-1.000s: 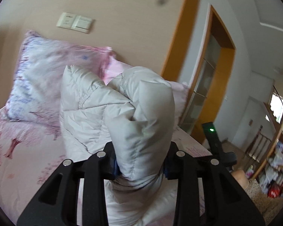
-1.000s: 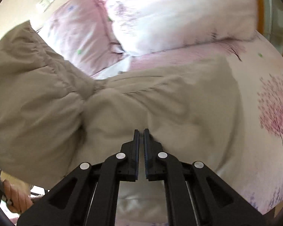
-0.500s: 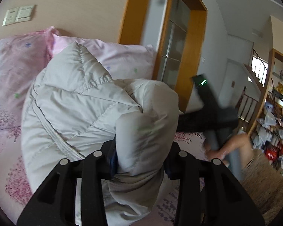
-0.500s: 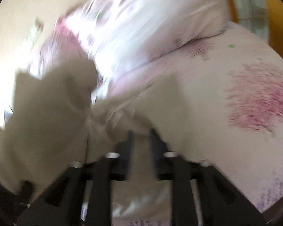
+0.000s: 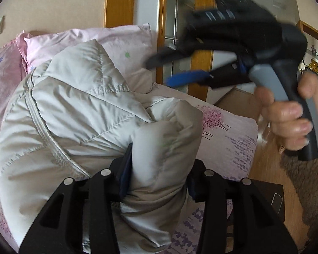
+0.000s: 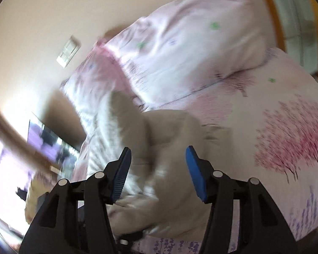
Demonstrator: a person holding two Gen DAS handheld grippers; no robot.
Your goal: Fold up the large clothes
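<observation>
A pale grey quilted down jacket (image 5: 74, 114) lies bunched on the bed. My left gripper (image 5: 159, 169) is shut on a thick padded fold of it and holds that fold up. My right gripper (image 6: 158, 165) is open with its blue pads wide apart, held above the jacket (image 6: 165, 131) and empty. It also shows in the left wrist view (image 5: 173, 69), raised at the upper right in a person's hand, blurred by motion.
Two pink floral pillows (image 5: 108, 40) lean against the wall at the head of the bed. The floral bedsheet (image 6: 286, 139) covers the bed. A wooden door frame (image 5: 201, 31) stands past the bed's right edge, with wooden floor (image 5: 265, 158) below.
My right gripper has opened, let go of the jacket and lifted away. My left gripper has swung the held fold to the right, still shut on it.
</observation>
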